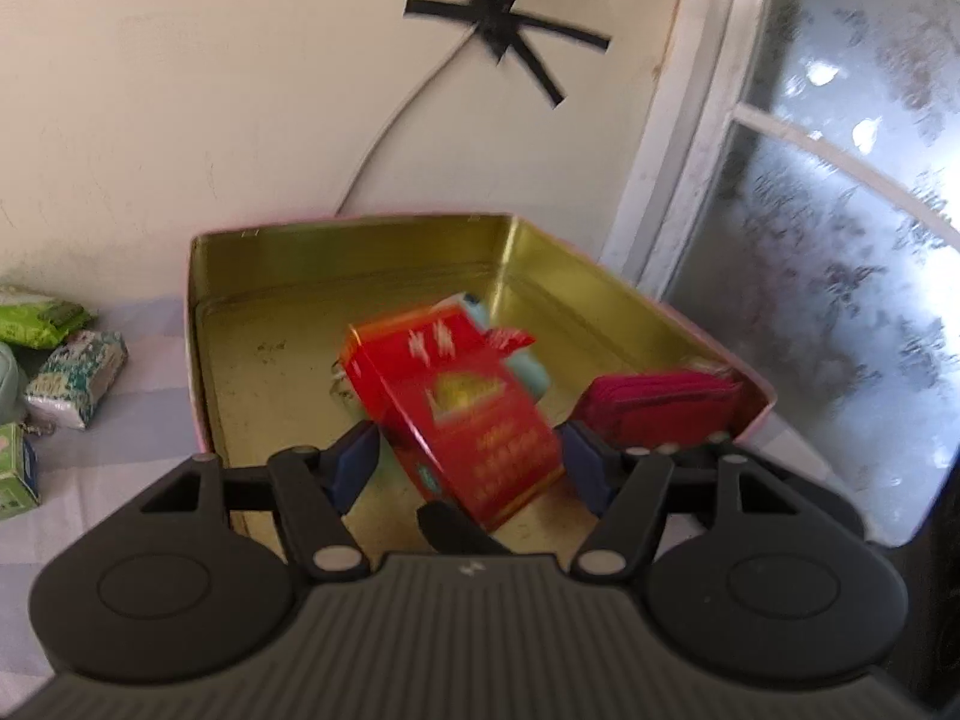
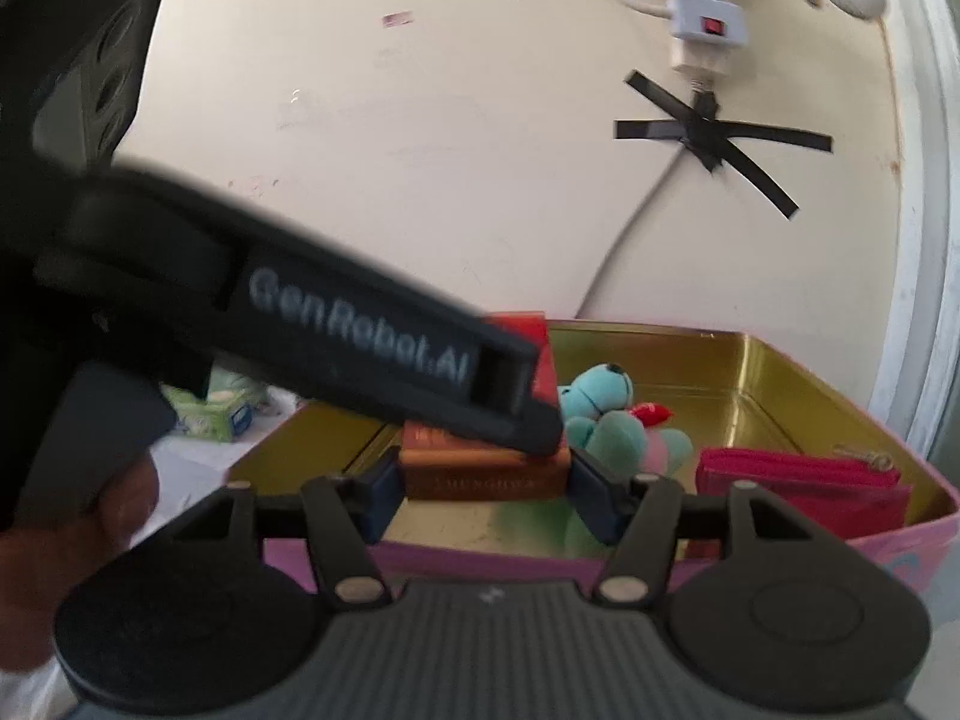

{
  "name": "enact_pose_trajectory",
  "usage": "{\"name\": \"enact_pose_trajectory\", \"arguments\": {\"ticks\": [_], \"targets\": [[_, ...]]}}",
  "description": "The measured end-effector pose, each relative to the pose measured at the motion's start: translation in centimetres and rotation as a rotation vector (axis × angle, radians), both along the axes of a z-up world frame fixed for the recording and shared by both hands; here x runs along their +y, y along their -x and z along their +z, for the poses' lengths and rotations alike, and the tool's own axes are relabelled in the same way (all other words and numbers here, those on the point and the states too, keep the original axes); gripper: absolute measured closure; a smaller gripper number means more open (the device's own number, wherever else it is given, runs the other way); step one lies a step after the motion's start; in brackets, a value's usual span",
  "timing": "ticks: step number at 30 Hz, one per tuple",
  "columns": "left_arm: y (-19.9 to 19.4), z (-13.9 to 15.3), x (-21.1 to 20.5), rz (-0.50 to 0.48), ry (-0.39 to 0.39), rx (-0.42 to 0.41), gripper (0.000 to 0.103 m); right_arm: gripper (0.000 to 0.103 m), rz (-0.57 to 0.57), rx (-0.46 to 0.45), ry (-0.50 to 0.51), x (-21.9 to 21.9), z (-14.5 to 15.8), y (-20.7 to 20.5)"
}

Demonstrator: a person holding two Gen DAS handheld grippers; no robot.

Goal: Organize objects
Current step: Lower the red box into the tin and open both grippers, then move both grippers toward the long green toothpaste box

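- Red cigarette pack, flip-top open, tilted, sits between the blue pads of the left gripper. It hangs clear of the tin floor, so I read it as clamped by the left gripper.
- A black tip shows just under the pack's near corner. It's blurred and I can't identify it.
- Right wrist view: the pack's lettered lower end lies between the pads of the right gripper. The pads look flush with both ends, but motion blur hides whether they press, so I can't tell grip from release.
- In the same view one left-gripper finger crosses in front of the pack, with the red top poking out behind it.
- The pack is over the near-middle of the open tin box, which is gold inside and pink outside.
- Teal plush toy is in the tin just behind the pack, with a red tag on it.
- Magenta zip pouch is in the tin's near right corner, against the wall, apart from the pack.
- Outside the tin on the left, on a pale checked cloth, are a green box, a white-green tissue pack and a lime-green packet, grouped close together.
- Cream wall behind has a cable under a black tape cross and a white power strip above it.
- Frosted window in a white frame is at far right.
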State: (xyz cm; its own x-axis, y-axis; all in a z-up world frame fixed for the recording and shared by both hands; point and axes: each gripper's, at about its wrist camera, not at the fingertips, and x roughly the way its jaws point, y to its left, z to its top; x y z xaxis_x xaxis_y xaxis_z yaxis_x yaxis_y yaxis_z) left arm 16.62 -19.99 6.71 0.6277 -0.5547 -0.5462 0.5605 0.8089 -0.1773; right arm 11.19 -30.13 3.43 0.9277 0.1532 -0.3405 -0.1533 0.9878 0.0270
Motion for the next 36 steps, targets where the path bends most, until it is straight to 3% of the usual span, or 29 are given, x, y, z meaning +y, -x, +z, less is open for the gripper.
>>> {"name": "enact_pose_trajectory", "arguments": {"ticks": [7,16,22,29,34,36], "targets": [[0.3,-0.5,0.8,0.053,-0.009,-0.049,0.034,0.037,-0.032,-0.053,-0.009,-0.4,-0.1,1.0],[3.3,2.0,6.5,0.195,0.054,-0.149,0.034,0.037,-0.015,-0.233,0.074,2.0,0.5,4.3],[4.6,0.4,11.6,0.348,-0.037,-0.176,0.033,0.037,-0.081,-0.281,0.050,1.7,0.7,4.8],[3.9,-4.1,18.9,0.520,-0.136,-0.078,0.033,0.037,-0.145,-0.232,0.006,1.2,0.6,4.3],[3.2,-5.6,22.6,0.597,-0.227,-0.039,0.033,0.037,-0.055,-0.228,-0.054,3.3,1.6,5.7],[3.1,-5.7,24.4,0.610,-0.209,-0.030,0.032,0.037,0.025,-0.207,-0.061,5.2,1.7,6.1]]}}
